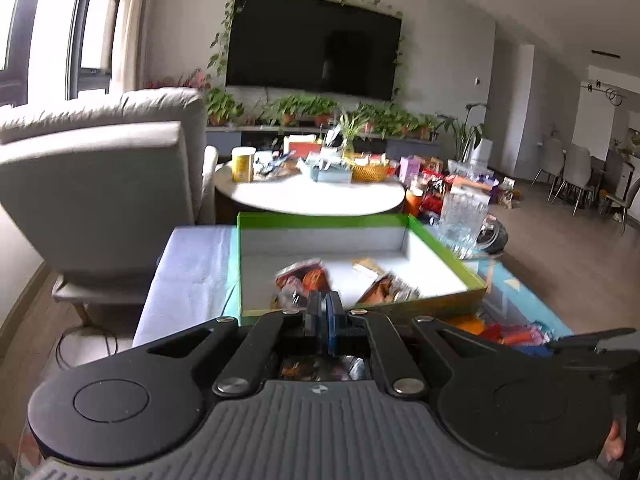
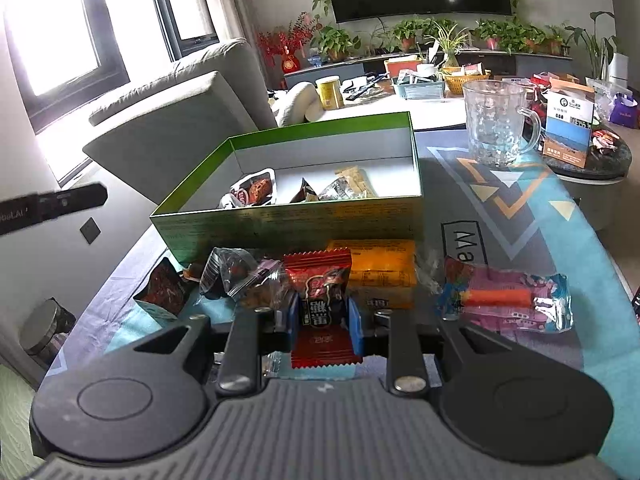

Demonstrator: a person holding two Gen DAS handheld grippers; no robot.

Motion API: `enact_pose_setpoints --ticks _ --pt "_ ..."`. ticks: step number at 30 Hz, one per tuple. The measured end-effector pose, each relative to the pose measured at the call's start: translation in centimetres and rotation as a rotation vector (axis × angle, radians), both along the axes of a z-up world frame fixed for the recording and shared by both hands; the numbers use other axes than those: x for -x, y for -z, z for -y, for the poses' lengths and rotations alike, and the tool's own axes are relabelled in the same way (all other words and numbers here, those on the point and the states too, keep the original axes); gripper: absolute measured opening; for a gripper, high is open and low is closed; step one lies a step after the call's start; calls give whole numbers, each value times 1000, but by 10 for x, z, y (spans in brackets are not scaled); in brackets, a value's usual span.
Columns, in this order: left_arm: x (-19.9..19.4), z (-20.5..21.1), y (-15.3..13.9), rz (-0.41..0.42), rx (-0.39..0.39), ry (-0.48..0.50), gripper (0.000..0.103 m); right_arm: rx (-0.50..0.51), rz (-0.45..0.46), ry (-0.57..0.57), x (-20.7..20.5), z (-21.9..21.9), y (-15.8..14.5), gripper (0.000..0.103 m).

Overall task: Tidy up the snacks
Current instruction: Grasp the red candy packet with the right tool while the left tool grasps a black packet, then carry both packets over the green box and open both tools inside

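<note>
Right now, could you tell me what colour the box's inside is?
White inside the box, green rim; right wrist view.

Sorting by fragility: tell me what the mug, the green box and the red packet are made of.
Mug: clear glass or hard plastic, see-through and dimpled. Green box: likely cardboard, thin flat walls, white inside. Red packet: glossy plastic film, crimped zigzag ends.

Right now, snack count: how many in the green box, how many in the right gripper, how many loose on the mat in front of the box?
In the green box: 3
In the right gripper: 1, the red candy packet
Loose on the mat in front of the box: about 5; the pile overlaps
Total: about 9
</note>
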State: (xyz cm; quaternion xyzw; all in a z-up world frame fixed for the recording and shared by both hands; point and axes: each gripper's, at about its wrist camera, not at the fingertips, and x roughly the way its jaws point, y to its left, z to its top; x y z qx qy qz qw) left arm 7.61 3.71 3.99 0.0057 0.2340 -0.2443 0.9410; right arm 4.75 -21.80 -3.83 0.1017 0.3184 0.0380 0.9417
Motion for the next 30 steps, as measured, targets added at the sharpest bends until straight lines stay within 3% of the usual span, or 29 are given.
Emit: enact_pose_setpoints --ticks 4,6,10,12,13,16,19,23,27,30 --pt "-4 -1 13 -59 -38 13 5 -1 -29 -6 -3 -1 5 30" --pt "-5 2 22 -86 -49 24 20 5 -24 -10 -2 -2 4 30" --pt "-8 9 31 -156 -9 28 28 12 -27 -1 -1 -1 3 30" --pt "-8 14 33 -171 -11 59 45 15 -25 0 -1 -1 3 30" --pt "-9 17 35 -180 -31 58 47 13 -27 0 -1 -1 3 30" --pt "-14 23 46 -205 -98 21 47 6 -32 -6 -1 -2 4 30" --pt "-23 23 61 -264 -107 -28 45 7 -28 -17 -1 -4 5 30" --pt "-26 17 68 -300 -49 -2 12 3 -34 -16 -1 -2 5 30" --pt "-15 19 58 -240 -99 3 6 -3 -37 -1 -2 1 6 30" --pt "-6 16 43 -199 -64 19 6 1 -43 -3 -4 1 7 30"
